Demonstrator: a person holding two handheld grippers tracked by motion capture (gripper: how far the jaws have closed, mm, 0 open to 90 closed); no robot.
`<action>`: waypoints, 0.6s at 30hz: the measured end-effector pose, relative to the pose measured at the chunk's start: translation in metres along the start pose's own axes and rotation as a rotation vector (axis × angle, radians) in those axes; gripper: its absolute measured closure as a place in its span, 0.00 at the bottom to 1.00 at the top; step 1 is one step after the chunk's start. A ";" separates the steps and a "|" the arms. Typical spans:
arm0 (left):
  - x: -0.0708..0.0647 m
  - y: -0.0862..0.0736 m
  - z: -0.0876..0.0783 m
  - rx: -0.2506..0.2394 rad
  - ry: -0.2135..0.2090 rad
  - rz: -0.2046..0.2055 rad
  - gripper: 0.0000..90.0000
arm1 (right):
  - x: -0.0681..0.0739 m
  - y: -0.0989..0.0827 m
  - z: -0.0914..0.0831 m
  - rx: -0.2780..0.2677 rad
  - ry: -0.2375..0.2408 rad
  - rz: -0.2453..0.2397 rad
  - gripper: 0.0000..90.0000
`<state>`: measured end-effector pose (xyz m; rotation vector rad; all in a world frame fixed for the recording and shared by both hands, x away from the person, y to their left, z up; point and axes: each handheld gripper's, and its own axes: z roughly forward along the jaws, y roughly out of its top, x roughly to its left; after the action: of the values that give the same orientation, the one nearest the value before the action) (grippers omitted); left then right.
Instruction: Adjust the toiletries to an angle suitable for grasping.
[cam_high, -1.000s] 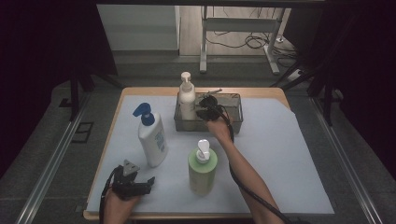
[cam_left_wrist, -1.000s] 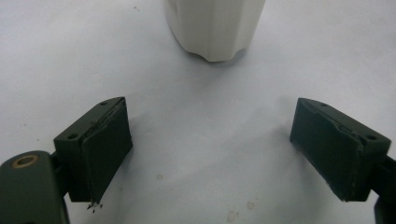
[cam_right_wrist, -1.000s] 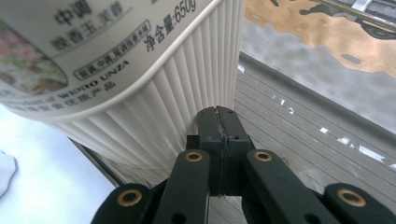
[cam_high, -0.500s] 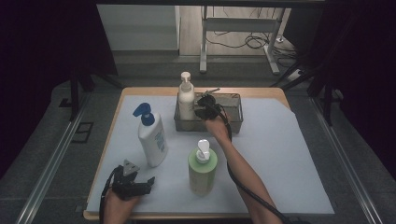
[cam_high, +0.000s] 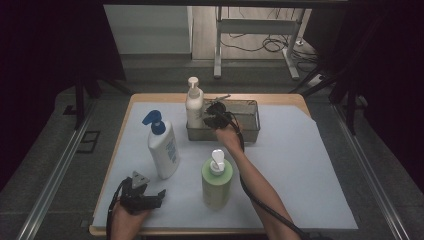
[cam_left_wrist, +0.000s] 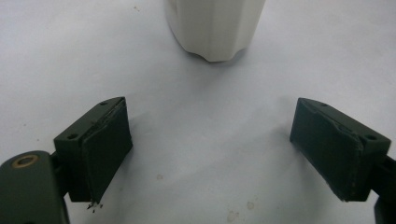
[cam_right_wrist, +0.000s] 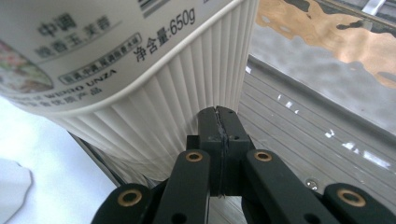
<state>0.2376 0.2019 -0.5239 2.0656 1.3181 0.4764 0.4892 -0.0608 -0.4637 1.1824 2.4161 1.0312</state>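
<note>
Since a second ago the right gripper (cam_high: 212, 116) has nudged closer against the cream pump bottle (cam_high: 194, 107), which stands at the left end of the metal tray (cam_high: 250, 131). Its jaws are pressed together on nothing, touching the ribbed base. The bottle looks heavy, stiff and slick; the narrower neck seems the best hold. The left gripper (cam_high: 152, 196) rests wide open near the table's front edge.

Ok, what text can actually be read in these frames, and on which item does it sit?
"净含量:650g", on the cream pump bottle in the metal tray.
"WEDDO UNZA", small print below it, partly cut off.
"中调", upper left of that label.
Blue-pump bottle: label too small to read.
Green bottle: no readable text.
</note>
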 end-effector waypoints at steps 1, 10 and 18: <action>0.000 0.000 0.000 0.000 0.000 0.000 0.13 | 0.000 0.000 0.000 0.000 0.005 0.004 0.99; 0.000 0.000 0.000 0.000 0.000 0.000 0.13 | 0.002 -0.002 0.000 -0.004 0.002 0.014 1.00; 0.000 0.000 0.000 0.000 0.000 0.000 0.13 | -0.001 -0.003 -0.005 -0.009 0.007 -0.002 0.89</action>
<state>0.2376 0.2019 -0.5239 2.0654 1.3179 0.4764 0.4851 -0.0654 -0.4625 1.1749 2.4152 1.0453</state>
